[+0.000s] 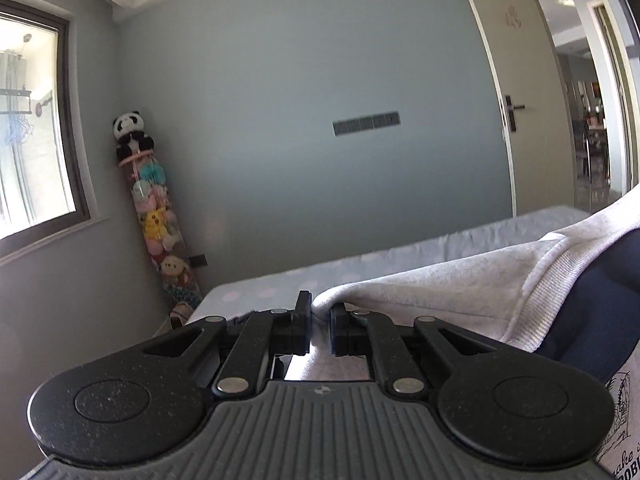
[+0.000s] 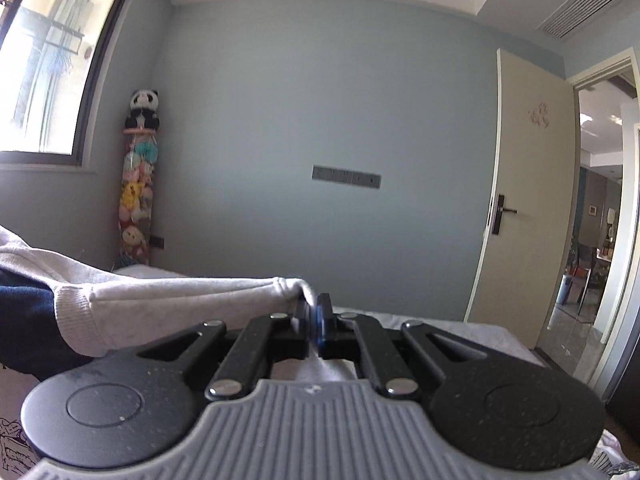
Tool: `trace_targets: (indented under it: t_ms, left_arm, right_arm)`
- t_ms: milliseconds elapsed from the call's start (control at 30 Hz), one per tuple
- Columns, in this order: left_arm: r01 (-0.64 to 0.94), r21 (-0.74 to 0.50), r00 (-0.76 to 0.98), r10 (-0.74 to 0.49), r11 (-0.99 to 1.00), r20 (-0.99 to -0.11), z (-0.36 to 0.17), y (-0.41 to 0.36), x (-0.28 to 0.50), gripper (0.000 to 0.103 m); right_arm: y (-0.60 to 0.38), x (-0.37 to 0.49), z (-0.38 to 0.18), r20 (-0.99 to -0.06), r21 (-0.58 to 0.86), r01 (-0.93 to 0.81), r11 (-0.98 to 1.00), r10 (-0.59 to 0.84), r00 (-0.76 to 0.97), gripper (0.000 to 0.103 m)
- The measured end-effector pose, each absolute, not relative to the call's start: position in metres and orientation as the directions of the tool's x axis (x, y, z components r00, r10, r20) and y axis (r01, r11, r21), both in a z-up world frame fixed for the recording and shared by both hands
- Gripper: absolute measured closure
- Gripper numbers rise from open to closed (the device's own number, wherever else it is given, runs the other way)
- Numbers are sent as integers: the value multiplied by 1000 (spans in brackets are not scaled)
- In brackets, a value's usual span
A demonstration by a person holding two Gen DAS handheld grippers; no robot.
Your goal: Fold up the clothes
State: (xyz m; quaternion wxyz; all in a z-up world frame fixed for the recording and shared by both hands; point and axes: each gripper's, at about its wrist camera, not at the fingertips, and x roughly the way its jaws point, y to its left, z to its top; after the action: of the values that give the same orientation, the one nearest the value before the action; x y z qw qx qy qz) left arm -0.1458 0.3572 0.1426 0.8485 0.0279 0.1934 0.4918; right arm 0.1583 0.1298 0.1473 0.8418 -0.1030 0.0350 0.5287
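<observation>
Sweatshirt (image 1: 440,292): light grey, navy inside, stretched between both grippers above bed (image 1: 400,252).
L gripper (image 1: 320,326): jaws nearly shut, pinching hem edge.
R gripper (image 2: 314,322): jaws fully shut on other edge.
Advice: keep tension even, lower both level w/ bed, lay flat before release.

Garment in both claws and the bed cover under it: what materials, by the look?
Sweatshirt: likely cotton-blend fleece, matte pale grey; fuzzy inner face and ribbed knit hem show. Navy panel looks like the same knit, unclear. Bed cover: thin woven fabric, perhaps cotton, matte light blue with pale dots; too blurred to be sure.
</observation>
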Motion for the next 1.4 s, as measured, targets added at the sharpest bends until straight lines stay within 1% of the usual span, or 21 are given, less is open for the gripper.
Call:
trace_targets:
  t_ms: [167, 300, 367, 467, 567, 633, 700, 733, 767, 800, 833, 867, 900, 967, 1067, 1133, 1167, 1300, 1333, 1367, 1400]
  left_arm:
    - [-809, 258, 380, 805, 528, -455, 70, 446, -75, 93]
    - [-801, 238, 317, 727, 549, -610, -19, 504, -48, 92]
    - [-794, 227, 299, 686, 564, -663, -61, 521, -45, 92]
    - [-788, 200, 294, 642, 582, -709, -109, 535, -47, 93]
    - [-795, 157, 324, 630, 585, -705, -132, 539, -54, 91]
    - [-786, 144, 367, 642, 601, -674, -134, 535, -65, 88]
    - [-778, 140, 395, 650, 613, -649, -136, 532, -74, 83]
    - [-779, 144, 395, 657, 610, -642, -137, 533, -76, 77]
    - [-782, 148, 394, 664, 605, -635, -139, 534, -78, 67]
    - [-792, 154, 382, 676, 591, -630, -140, 536, -78, 60]
    - [-806, 155, 366, 687, 571, -628, -139, 539, -77, 47]
    - [-819, 156, 349, 696, 552, -627, -138, 542, -76, 42]
    - [-833, 153, 331, 701, 532, -632, -137, 545, -75, 39]
    - [-849, 128, 315, 686, 513, -656, -132, 551, -73, 37]
    - [-867, 76, 313, 657, 493, -685, -123, 554, -74, 37]
    - [-867, 65, 324, 657, 495, -681, -114, 545, -82, 37]
    - [-866, 66, 326, 660, 496, -676, -109, 539, -87, 37]
    - [-858, 48, 366, 674, 512, -642, -89, 508, -100, 36]
    - [-856, 33, 379, 668, 517, -640, -86, 501, -102, 36]
    - [-854, 21, 387, 661, 520, -643, -85, 493, -102, 37]
    - [-854, 15, 389, 656, 521, -647, -86, 486, -101, 37]
  right_arm:
    - [224, 212, 82, -313, -182, -883, 433, 826, 469, 99]
    - [289, 251, 13, -441, -212, -886, 412, 769, 463, 99]
    - [314, 264, -25, -500, -226, -892, 392, 739, 451, 99]
    - [344, 281, -77, -579, -226, -903, 365, 695, 426, 99]
    - [358, 288, -114, -625, -216, -909, 357, 665, 410, 99]
    - [364, 295, -128, -646, -192, -914, 358, 655, 392, 97]
    - [366, 302, -136, -657, -167, -916, 365, 652, 379, 94]
    - [367, 306, -140, -661, -156, -917, 367, 651, 373, 91]
    - [368, 309, -143, -665, -145, -917, 372, 649, 369, 87]
    - [369, 312, -146, -669, -137, -916, 377, 647, 366, 84]
    - [372, 314, -149, -672, -137, -914, 383, 642, 370, 79]
    - [374, 315, -151, -675, -140, -910, 390, 635, 375, 70]
    - [377, 315, -150, -679, -151, -904, 399, 623, 389, 62]
    - [382, 317, -147, -686, -169, -892, 420, 599, 412, 47]
    - [377, 327, -133, -704, -86, -871, 483, 590, 396, 38]
    - [365, 327, -120, -686, -37, -866, 498, 618, 385, 38]
    - [357, 323, -114, -670, -37, -870, 492, 634, 387, 36]
    - [331, 297, -91, -594, -39, -900, 433, 715, 369, 36]
    - [327, 289, -88, -581, -37, -911, 410, 733, 354, 42]
    - [323, 281, -85, -571, -33, -922, 385, 750, 334, 55]
    - [324, 272, -86, -578, -17, -935, 354, 760, 297, 60]
